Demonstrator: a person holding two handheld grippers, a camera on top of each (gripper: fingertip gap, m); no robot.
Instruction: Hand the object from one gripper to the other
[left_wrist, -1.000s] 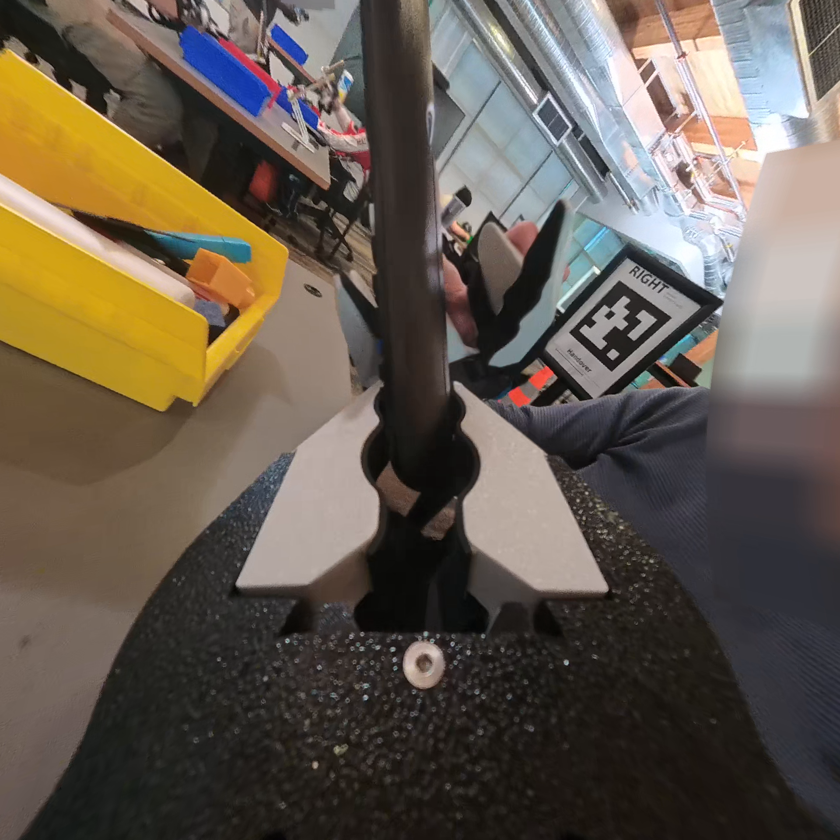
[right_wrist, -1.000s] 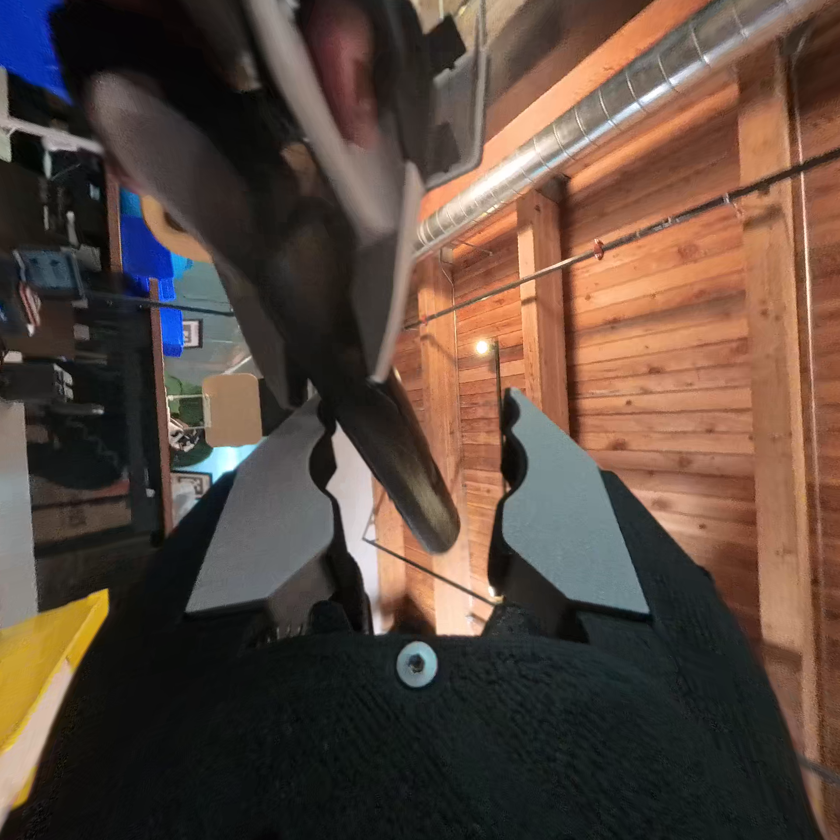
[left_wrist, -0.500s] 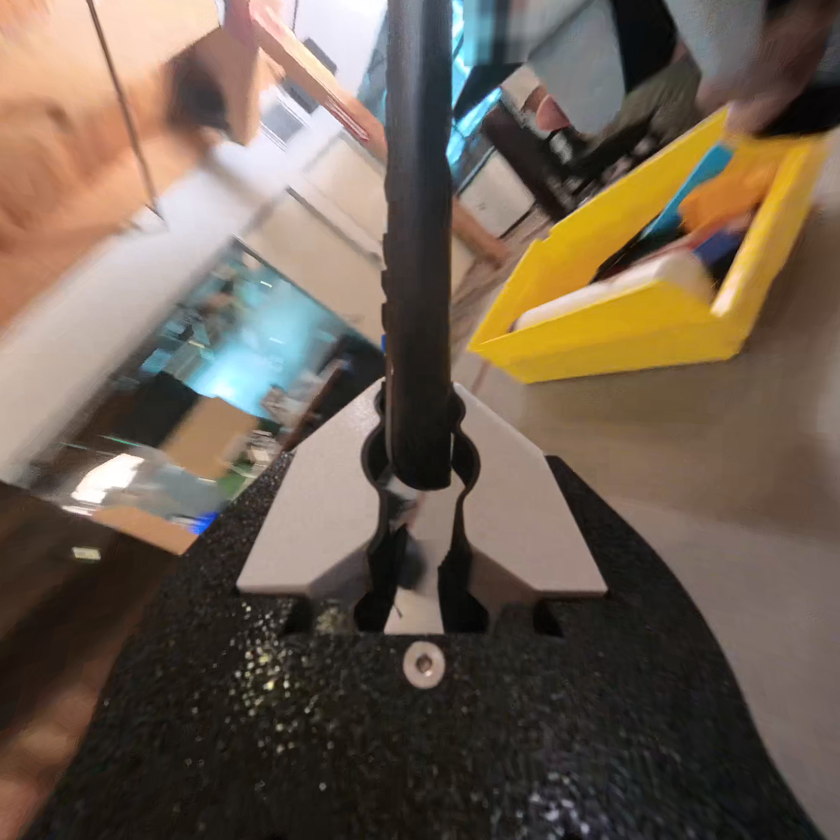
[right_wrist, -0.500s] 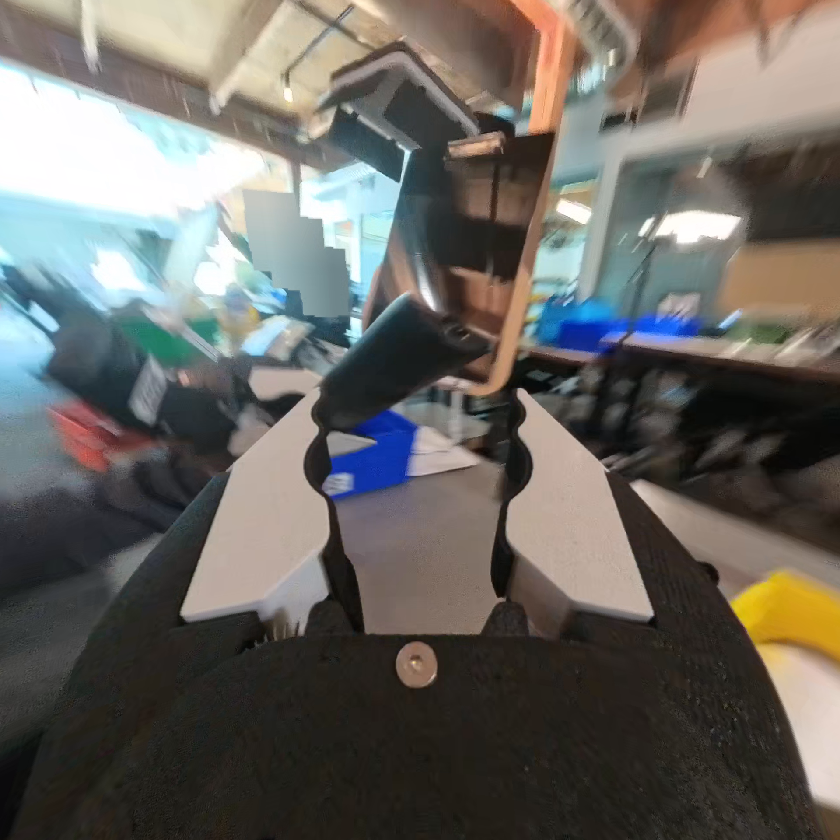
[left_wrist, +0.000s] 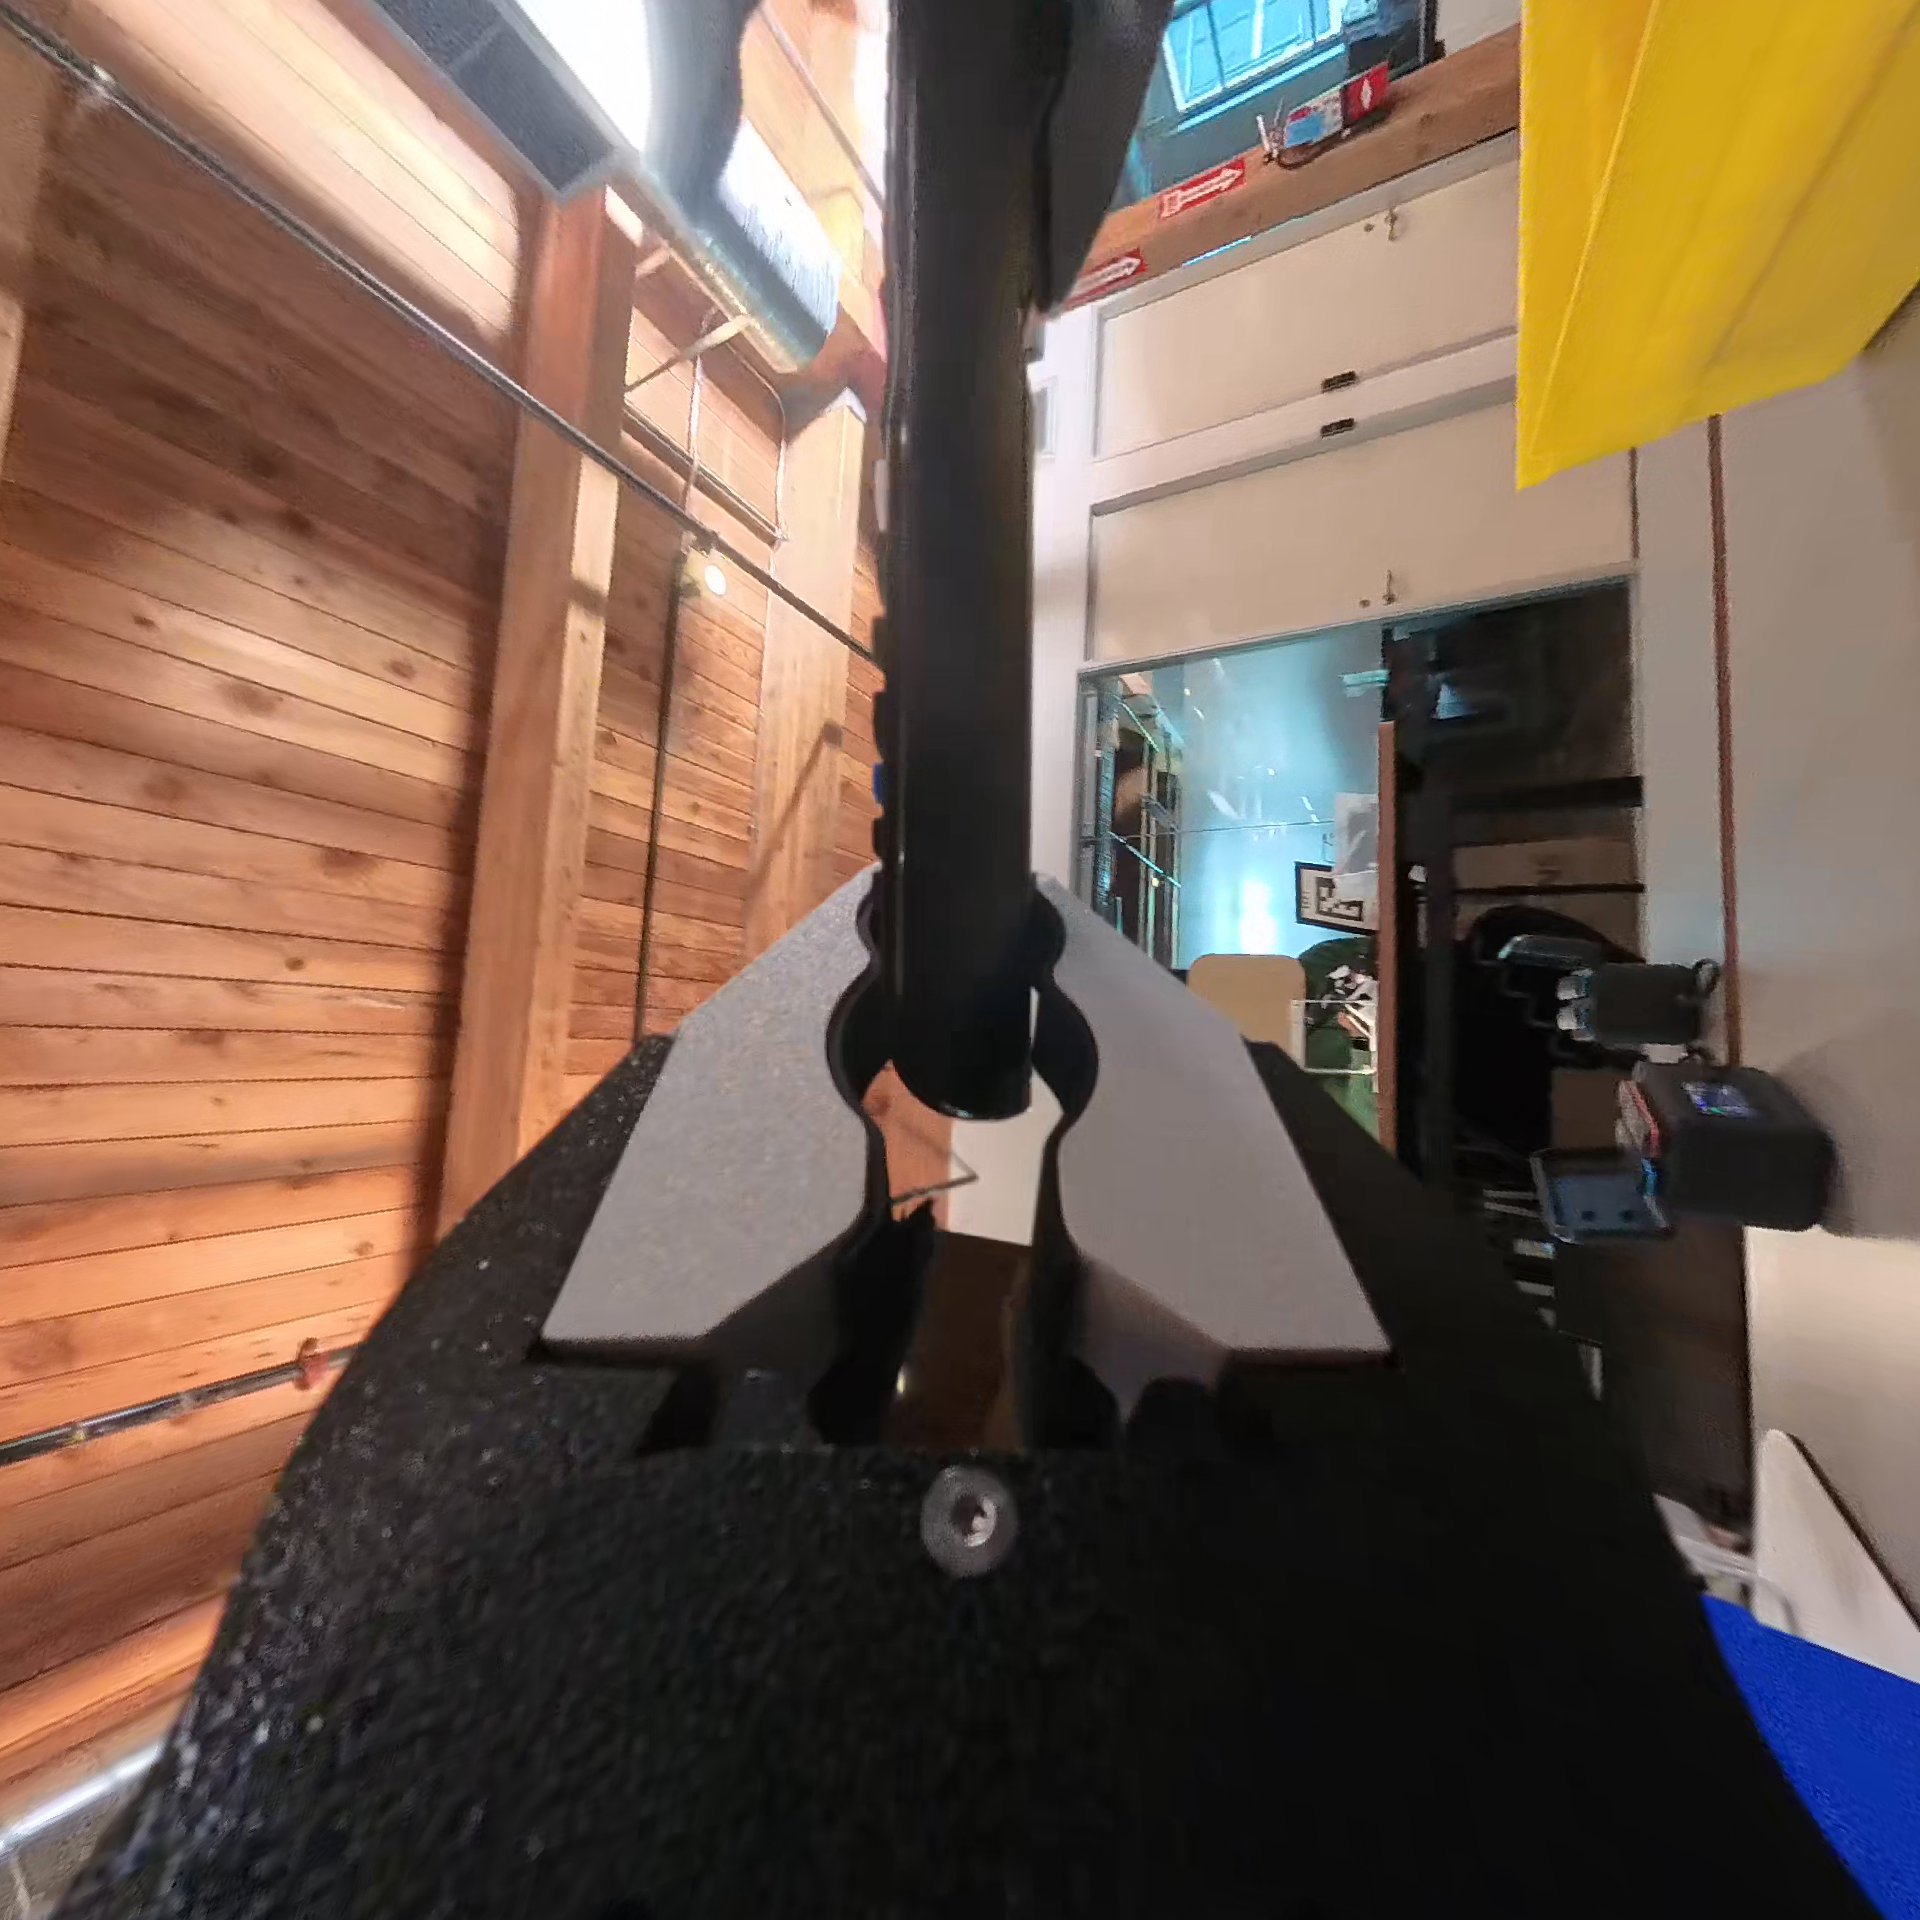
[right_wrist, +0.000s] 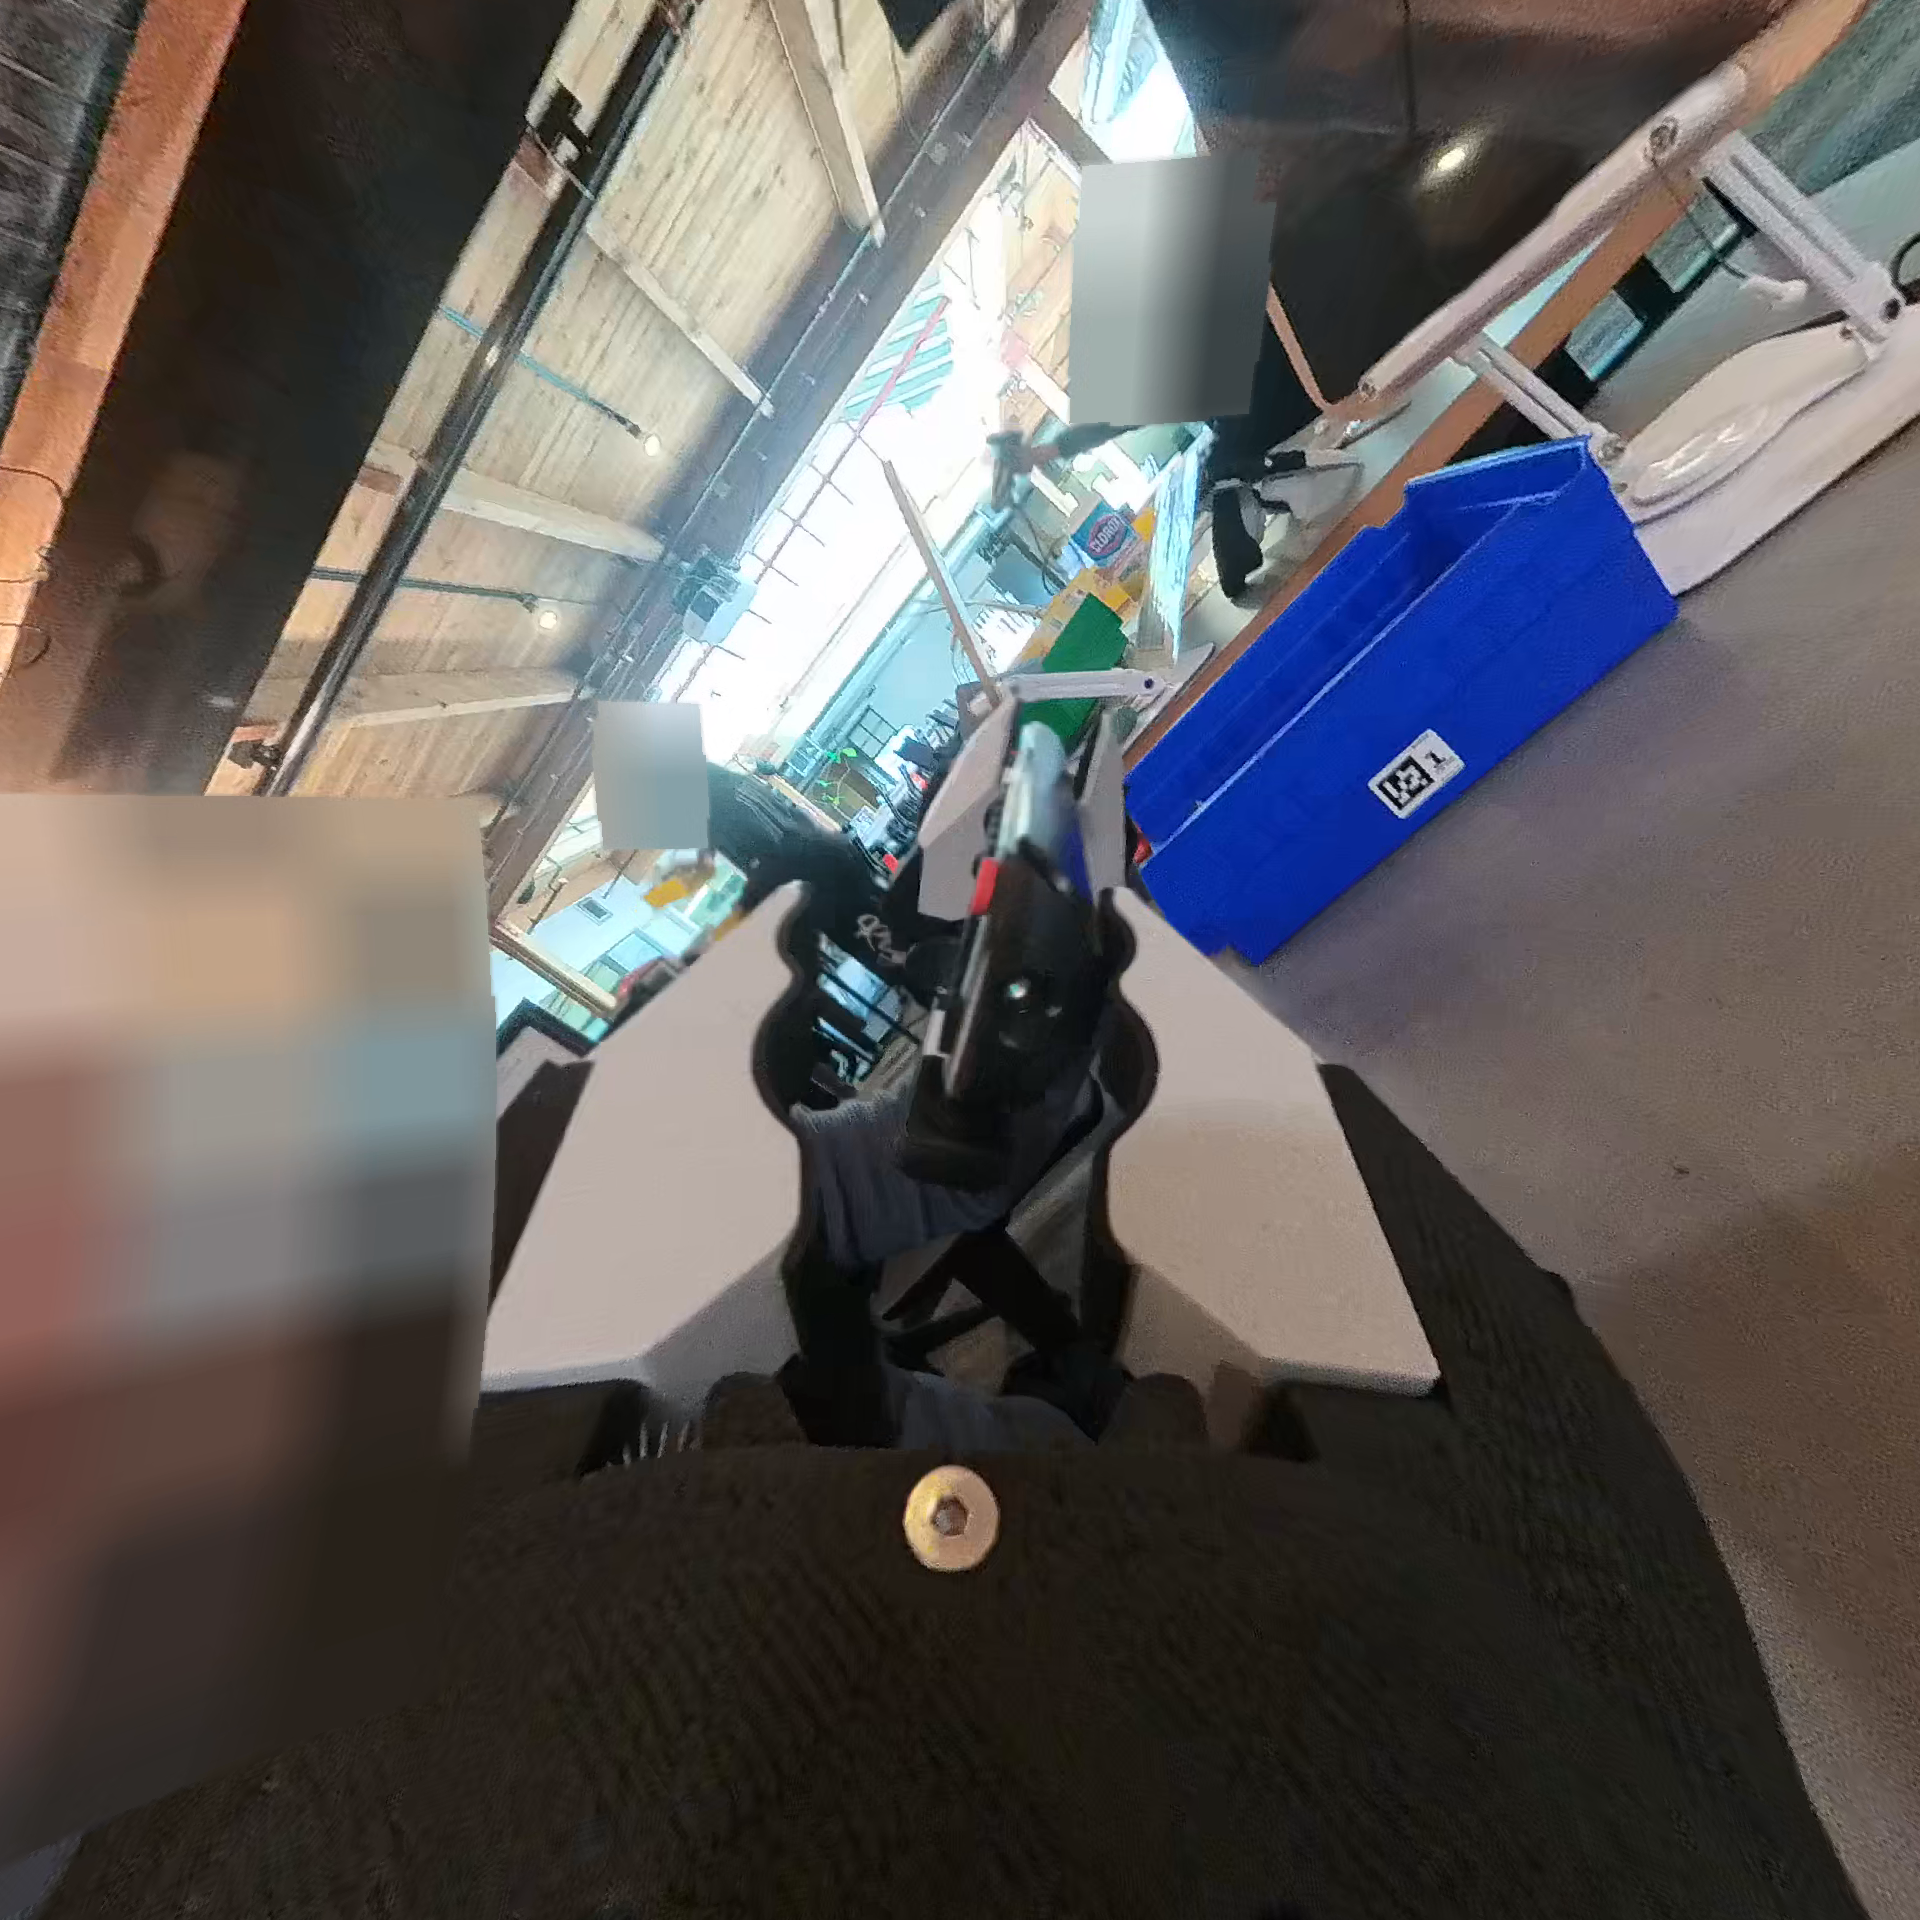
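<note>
Clamped tight between the fingers of the left gripper (left_wrist: 956, 914): one end of the long black object (left_wrist: 956, 520), with the rest sticking straight out toward the far side.

In the right wrist view, free end of the long black object (right_wrist: 1023, 997) poking back into the gap of the right gripper (right_wrist: 951, 904). Right fingers wide apart, squeezing nothing. Free end much closer to the right-side finger than to the left-side one, maybe touching it; hard to tell. Left gripper (right_wrist: 1034, 800) just behind, a little farther away.

Most likely step now: shutting the right gripper on the free end.

To do it well:

- Slide the right gripper a little to the right first, to put the free end in the middle of the gap.
- Push a bit farther along the object, to catch more than just the tip.
- Stop before bumping into the left gripper, which is very near.
- Turn the right gripper to make both fingers meet the object flat.
- Close slowly, and hold the left gripper steady while doing so.
- Open the left fingers only after the right ones feel tight.
- Then pull the left gripper straight back, without twisting.

Best done over the grey table (right_wrist: 1558, 1039), near the blue bin (right_wrist: 1403, 707), in case of a slip.
</note>
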